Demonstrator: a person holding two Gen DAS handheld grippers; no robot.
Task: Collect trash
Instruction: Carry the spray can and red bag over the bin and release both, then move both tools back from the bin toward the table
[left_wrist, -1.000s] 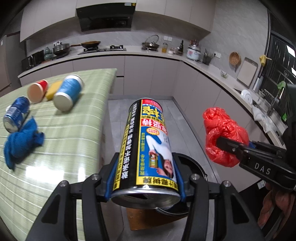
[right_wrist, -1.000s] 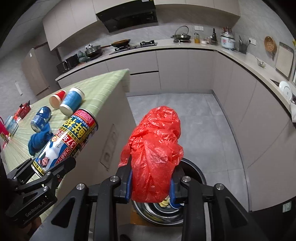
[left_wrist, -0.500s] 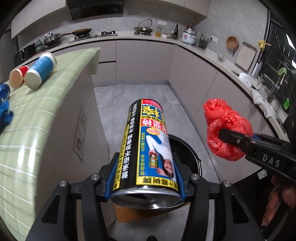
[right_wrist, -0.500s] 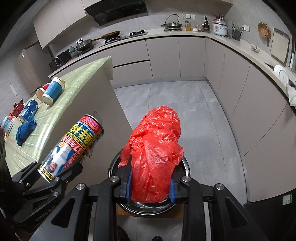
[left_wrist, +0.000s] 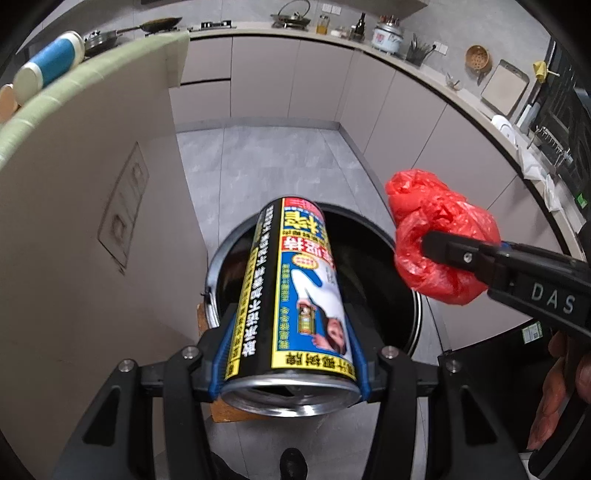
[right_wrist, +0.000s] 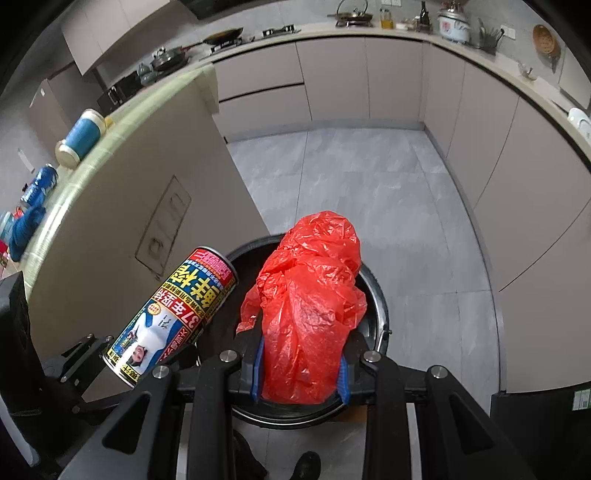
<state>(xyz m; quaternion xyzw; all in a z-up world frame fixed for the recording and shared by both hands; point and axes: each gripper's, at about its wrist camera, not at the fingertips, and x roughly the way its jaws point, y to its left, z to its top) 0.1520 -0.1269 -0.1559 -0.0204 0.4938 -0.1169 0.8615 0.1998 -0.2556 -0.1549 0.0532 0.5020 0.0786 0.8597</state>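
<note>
My left gripper (left_wrist: 291, 354) is shut on a tall printed can (left_wrist: 295, 295), yellow, black and blue, held tilted over the open round trash bin (left_wrist: 415, 314) on the floor. The can also shows in the right wrist view (right_wrist: 173, 317). My right gripper (right_wrist: 301, 365) is shut on a crumpled red plastic bag (right_wrist: 310, 314) and holds it above the same bin (right_wrist: 380, 306). The bag shows at the right in the left wrist view (left_wrist: 439, 236).
The kitchen island (right_wrist: 155, 192) stands close on the left, with a blue cup (right_wrist: 79, 136), a blue can (right_wrist: 38, 181) and a blue cloth (right_wrist: 26, 225) on its green top. Grey cabinets (right_wrist: 535, 206) run along the right and back. Grey floor (right_wrist: 351, 173) lies beyond the bin.
Both grippers have moved down and forward from table height to just above the bin. The can and bag stay gripped.
</note>
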